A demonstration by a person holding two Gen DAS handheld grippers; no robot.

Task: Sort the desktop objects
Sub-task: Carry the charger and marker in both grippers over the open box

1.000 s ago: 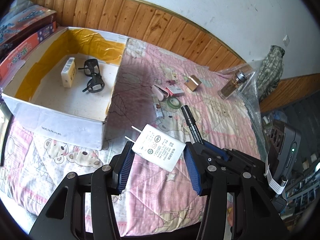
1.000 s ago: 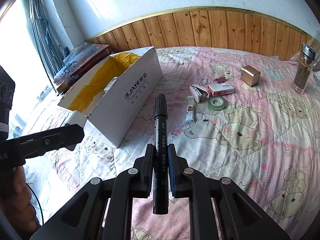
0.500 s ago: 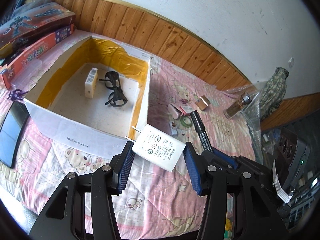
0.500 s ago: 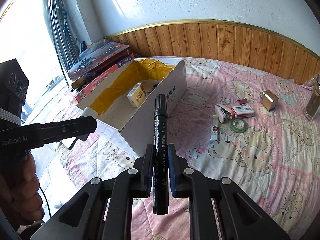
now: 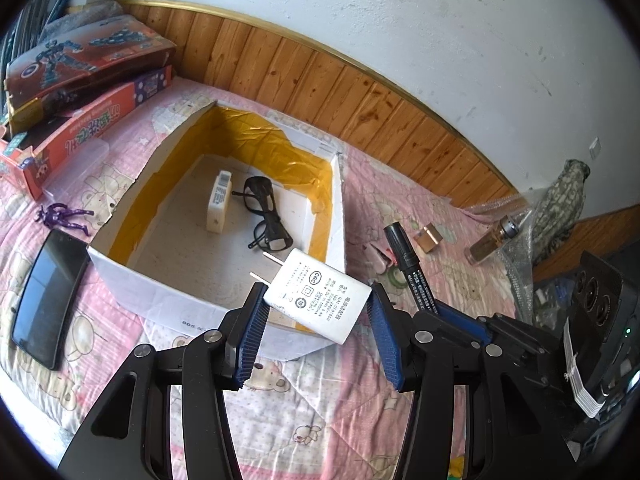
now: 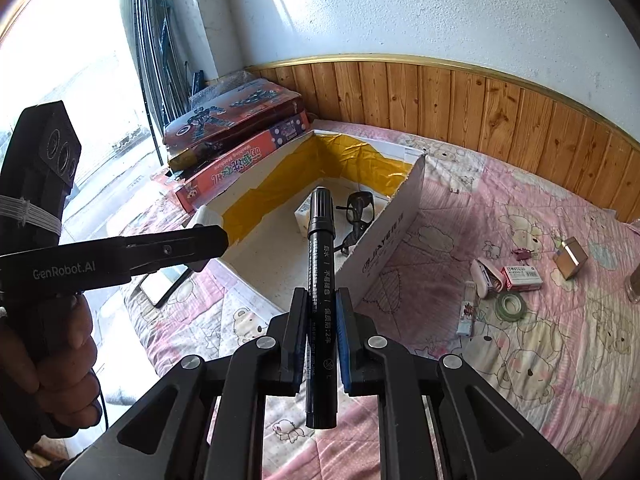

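My left gripper (image 5: 316,308) is shut on a white charger plug (image 5: 318,296) and holds it above the near corner of the white cardboard box (image 5: 132,276) with yellow-taped walls. Black glasses (image 5: 264,212) and a small white box (image 5: 219,200) lie inside. My right gripper (image 6: 322,320) is shut on a black marker (image 6: 319,280) that points at the box (image 6: 384,248), just right of the left gripper; the marker also shows in the left wrist view (image 5: 408,264).
On the pink quilt right of the box lie a green tape roll (image 6: 509,306), a red-white packet (image 6: 522,278), a gold cube (image 6: 572,258) and a glass bottle (image 5: 494,236). Left of the box are a phone (image 5: 48,300), a purple figure (image 5: 62,216) and stacked game boxes (image 5: 80,120).
Both grippers have moved left and up toward the box with their objects; the charger now hangs over the box's near corner and the marker tip over its inside.
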